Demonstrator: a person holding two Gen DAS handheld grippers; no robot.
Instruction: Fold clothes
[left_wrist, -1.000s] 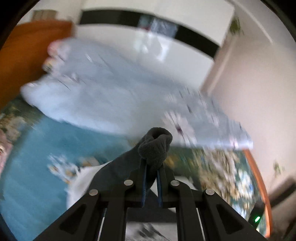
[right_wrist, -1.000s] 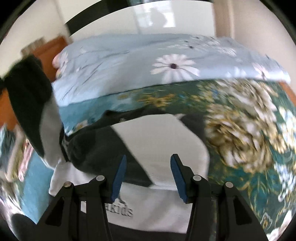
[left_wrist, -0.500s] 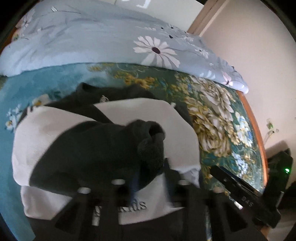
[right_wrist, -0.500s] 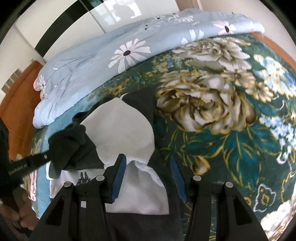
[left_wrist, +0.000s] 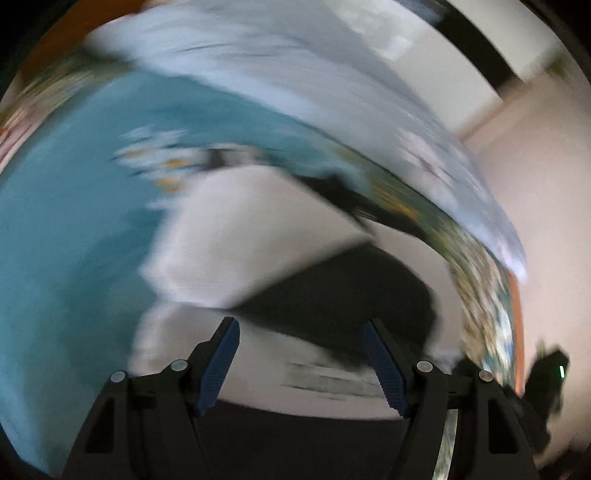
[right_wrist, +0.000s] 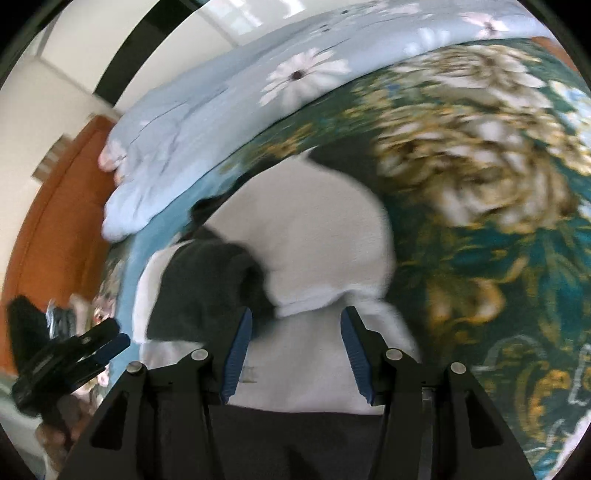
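Released since half a second ago: dark sleeve, then pinched in the left gripper, now lying free across the garment.

Nearest, left wrist view: left gripper spread wide, blue pads well apart, nothing between them; heavy motion blur throughout.

Nearest, right wrist view: right gripper likewise wide apart, holding nothing, poised over the near edge of the sweatshirt (left gripper also visible at lower left of this view, off to the side of the garment).

Next out: sweatshirt, white body with dark sleeves, lying flat on the bedspread; dark sleeve folded inward over the white chest; faint lettering near the hem, unreadable. Same garment in left view, white panel with dark panel beside it.

Beyond: bedspread, teal with large gold and cream flowers.

Farther: quilt, pale blue with white daisies, bunched along the far side of the bed.

Farthest: orange-brown headboard; white wall with dark band.
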